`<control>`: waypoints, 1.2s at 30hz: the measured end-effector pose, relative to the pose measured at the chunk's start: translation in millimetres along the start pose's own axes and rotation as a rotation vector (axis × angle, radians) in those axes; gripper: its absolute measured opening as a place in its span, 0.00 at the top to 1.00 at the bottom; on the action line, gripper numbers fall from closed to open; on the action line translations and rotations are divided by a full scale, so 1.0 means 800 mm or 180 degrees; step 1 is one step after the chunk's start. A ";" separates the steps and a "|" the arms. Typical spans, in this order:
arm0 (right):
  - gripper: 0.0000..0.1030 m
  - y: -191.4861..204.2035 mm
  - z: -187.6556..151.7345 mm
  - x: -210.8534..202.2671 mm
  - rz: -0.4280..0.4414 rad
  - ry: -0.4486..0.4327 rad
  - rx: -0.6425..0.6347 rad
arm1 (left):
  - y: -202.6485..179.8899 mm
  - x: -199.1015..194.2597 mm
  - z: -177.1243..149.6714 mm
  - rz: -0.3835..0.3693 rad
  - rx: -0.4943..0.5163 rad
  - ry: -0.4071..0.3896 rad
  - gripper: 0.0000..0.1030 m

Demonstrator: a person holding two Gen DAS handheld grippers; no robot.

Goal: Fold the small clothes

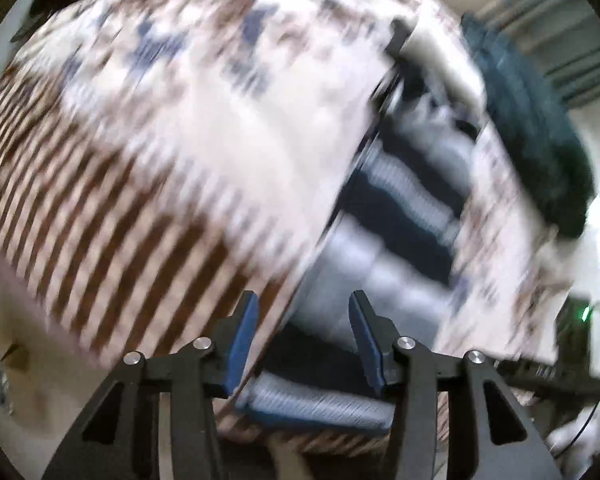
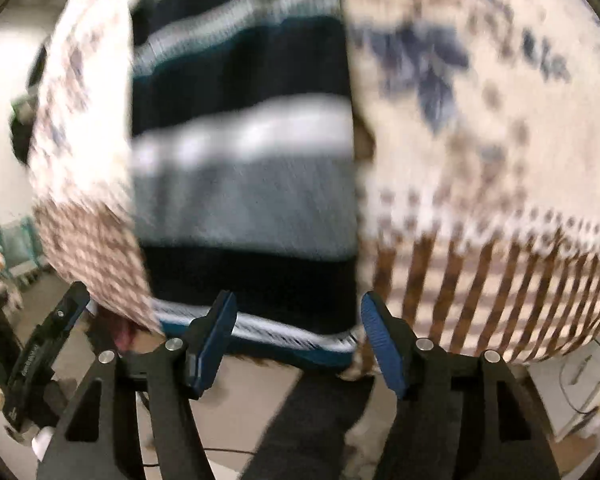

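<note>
Striped garment [image 2: 244,184] fills the table [image 2: 480,152] middle — sides free.

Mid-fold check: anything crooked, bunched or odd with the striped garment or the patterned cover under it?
Nothing clearly wrong. The striped garment lies flat on the patterned cover, its hem just past the table edge nearest the grippers. Left gripper and right gripper are both open, holding nothing. Motion blur hides fine wrinkles.
</note>
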State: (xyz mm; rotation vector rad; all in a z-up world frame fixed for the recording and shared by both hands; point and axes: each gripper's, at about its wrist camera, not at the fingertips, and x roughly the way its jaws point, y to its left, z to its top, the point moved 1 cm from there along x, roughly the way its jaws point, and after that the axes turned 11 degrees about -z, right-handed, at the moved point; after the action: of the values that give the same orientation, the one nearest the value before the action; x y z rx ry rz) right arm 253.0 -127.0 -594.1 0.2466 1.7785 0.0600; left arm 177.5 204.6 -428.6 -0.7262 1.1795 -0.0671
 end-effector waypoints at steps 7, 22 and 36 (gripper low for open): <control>0.34 0.016 0.171 -0.077 0.0217 -0.0538 0.0345 | -0.152 0.110 0.214 -0.0083 0.0613 -0.0175 0.57; 0.34 -0.005 0.514 -0.020 0.0753 -0.0530 0.0813 | -0.219 0.370 0.365 0.0321 0.1414 0.0402 0.96; 0.85 0.004 0.532 -0.008 0.0708 -0.0505 0.0905 | -0.158 0.364 0.430 -0.0287 0.0744 0.0701 0.87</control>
State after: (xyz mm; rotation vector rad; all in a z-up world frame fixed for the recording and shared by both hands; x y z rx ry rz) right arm 667.4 -164.6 -681.8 0.6370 1.5927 -0.0530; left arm 630.8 152.5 -533.5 -0.5744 1.3220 -0.3623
